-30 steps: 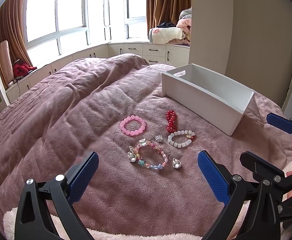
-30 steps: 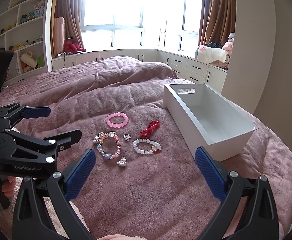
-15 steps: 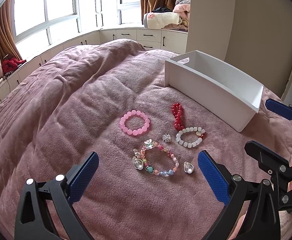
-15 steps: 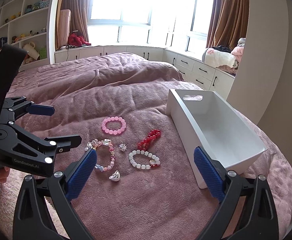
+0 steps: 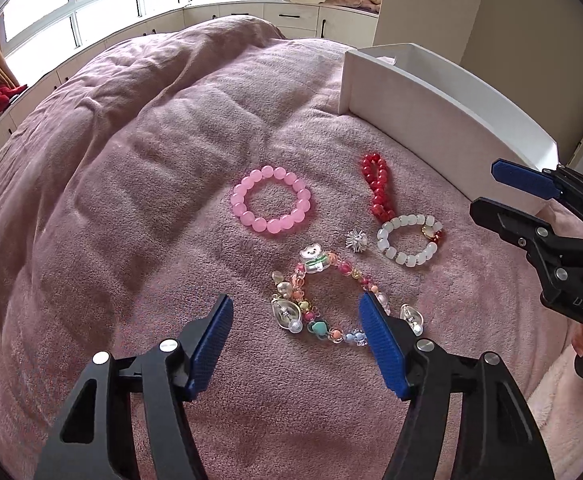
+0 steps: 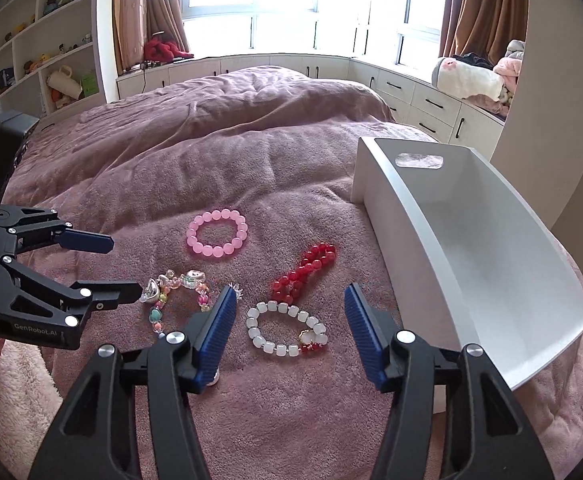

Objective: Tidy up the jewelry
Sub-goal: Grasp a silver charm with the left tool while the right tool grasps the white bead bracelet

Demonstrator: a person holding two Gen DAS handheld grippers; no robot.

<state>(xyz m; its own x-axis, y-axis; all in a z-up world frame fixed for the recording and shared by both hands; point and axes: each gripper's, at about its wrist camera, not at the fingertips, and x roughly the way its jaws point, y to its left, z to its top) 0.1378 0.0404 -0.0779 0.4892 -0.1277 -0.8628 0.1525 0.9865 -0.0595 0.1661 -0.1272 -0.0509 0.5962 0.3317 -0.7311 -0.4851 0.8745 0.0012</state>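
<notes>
Several bracelets lie on the pink bedspread [image 5: 131, 208]: a pink bead bracelet [image 5: 271, 205] [image 6: 217, 233], a red bead bracelet [image 5: 378, 189] [image 6: 305, 270], a white bead bracelet [image 5: 407, 241] [image 6: 286, 329], a multicoloured charm bracelet [image 5: 323, 300] [image 6: 171, 292] and a small silver burr charm [image 5: 356, 240]. My left gripper [image 5: 295, 332] is open, low over the charm bracelet. My right gripper [image 6: 289, 322] is open, its fingers on either side of the white bracelet. An empty white box [image 6: 471, 252] [image 5: 431, 100] stands to the right.
Window-seat cabinets [image 6: 291, 68] with plush toys run behind the bed. Shelves [image 6: 31, 52] stand at the left. A fluffy pale rug [image 6: 7, 392] lies at the bed's near edge.
Both grippers have moved forward and down toward the jewelry. Their jaws stand narrower than before. The bracelets and box have not moved.
</notes>
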